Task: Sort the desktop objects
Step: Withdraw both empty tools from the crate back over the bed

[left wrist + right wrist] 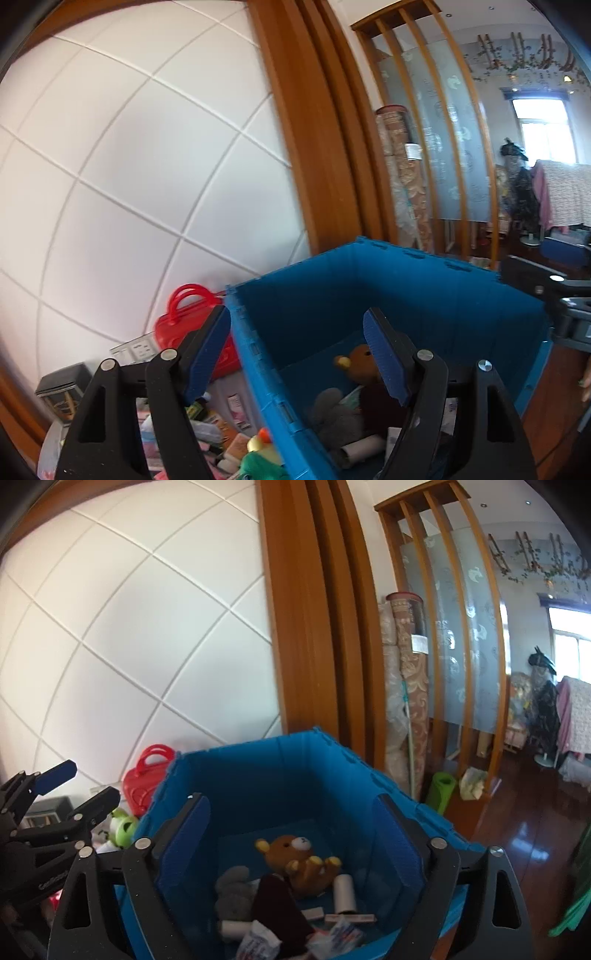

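— Where do we stand with our two tongs?

— Our left gripper hangs spread wide with nothing between its blue pads, straddling the near-left wall of the blue crate. Our right gripper is spread just as wide, also holding nothing, poised above the crate's open top.

— And the things we are sorting?

— Inside the crate we see a brown teddy bear lying on its back, a grey plush toy just beside it, a dark maroon cloth, a white roll and some small packets on the floor.

— Outside it?

— Left of the crate lies a heap of small items: a red toy handbag against the white panelled wall, a green frog toy, and a green-and-orange toy near the crate's wall.
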The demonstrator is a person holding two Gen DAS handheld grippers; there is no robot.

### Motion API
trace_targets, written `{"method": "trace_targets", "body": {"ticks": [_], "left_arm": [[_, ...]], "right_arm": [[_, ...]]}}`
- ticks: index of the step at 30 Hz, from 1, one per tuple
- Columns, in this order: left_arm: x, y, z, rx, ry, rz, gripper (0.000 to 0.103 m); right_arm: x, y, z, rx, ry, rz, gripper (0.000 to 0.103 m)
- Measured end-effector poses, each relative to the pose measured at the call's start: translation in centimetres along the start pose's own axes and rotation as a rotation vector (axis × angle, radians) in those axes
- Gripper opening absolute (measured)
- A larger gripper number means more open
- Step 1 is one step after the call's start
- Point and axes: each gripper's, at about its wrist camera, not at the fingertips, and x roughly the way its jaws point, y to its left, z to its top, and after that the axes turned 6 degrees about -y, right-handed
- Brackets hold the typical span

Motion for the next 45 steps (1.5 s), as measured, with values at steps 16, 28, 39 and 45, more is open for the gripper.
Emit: {"method": "trace_targets", "body": {"ticks": [16, 28, 39, 45], "left_arm": [[-6.9, 4.9, -4.3, -0.033, 0.008, 0.21, 0.074], [-9.7, 12.7, -9.3, -0.096, 0.08, 0.306, 0.074], [-16.9, 24.8, -22.0, -0.063, 0.234, 0.449, 0.074], [-18.2, 30.8, -27.2, -0.082, 0.34, 0.508, 0.074]], "right_arm": [[-4.2, 4.4, -1.9, -0.033, -0.029, 0.17, 0.101], [-5.9, 12.7, -3.9, -0.103, 0.006, 0.294, 0.103], [-5.5, 23.9, -9.6, -0.211, 0.153, 0.41, 0.103], [-3.6, 28.9, -14.3, -0.196, 0.247, 0.469, 0.103]]}}
